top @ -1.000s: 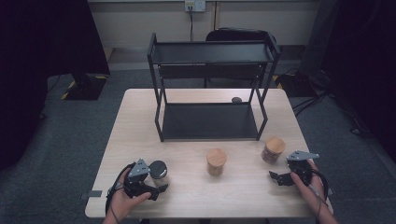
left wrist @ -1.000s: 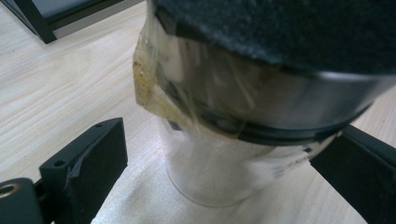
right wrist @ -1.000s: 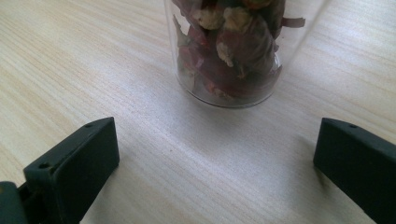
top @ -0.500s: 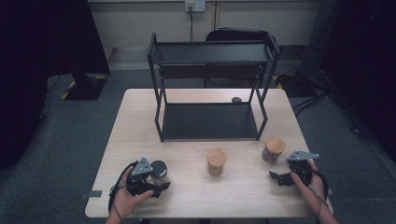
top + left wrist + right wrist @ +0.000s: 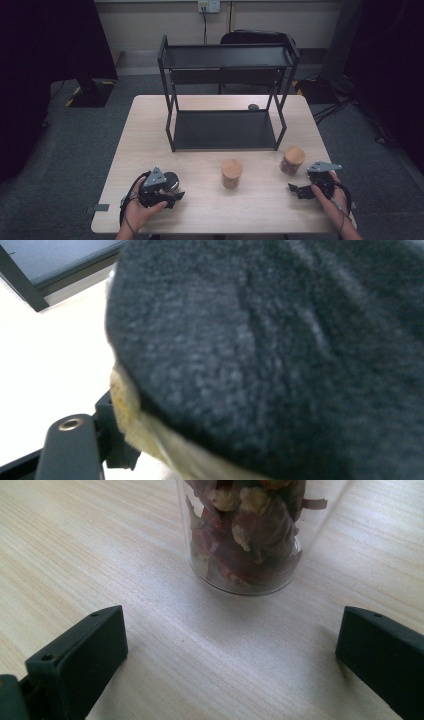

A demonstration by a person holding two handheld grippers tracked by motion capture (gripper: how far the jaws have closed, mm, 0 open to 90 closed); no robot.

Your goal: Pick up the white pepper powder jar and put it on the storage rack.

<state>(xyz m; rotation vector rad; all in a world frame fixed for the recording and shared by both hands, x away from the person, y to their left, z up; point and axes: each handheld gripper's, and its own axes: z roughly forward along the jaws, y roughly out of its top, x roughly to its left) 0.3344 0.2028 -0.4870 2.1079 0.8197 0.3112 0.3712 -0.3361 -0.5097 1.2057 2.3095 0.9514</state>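
Observation:
A glass jar with a dark lid [image 5: 170, 180] stands at the table's front left. My left gripper [image 5: 172, 193] has just been closing its jaws, and they now press on this jar. In the left gripper view the dark lid [image 5: 280, 350] looms very close, with one black finger [image 5: 70, 445] against the glass. At the front right, my right gripper [image 5: 296, 190] lies open on the table, pointing left. A cork-lidded jar of red dried pieces [image 5: 292, 160] stands just beyond it. In the right gripper view that jar [image 5: 245, 535] is ahead of the spread jaws of my right gripper [image 5: 230, 650], untouched.
Another cork-lidded jar [image 5: 232, 173] stands in the middle front of the wooden table [image 5: 150, 135]. A black two-tier metal shelf [image 5: 225, 130] occupies the back half. A small dark object [image 5: 253, 106] lies behind the shelf. A chair is beyond the table.
The left gripper's jaws have come together around the dark-lidded jar, and the hand has shifted slightly. The right hand and both cork-lidded jars have stayed put.

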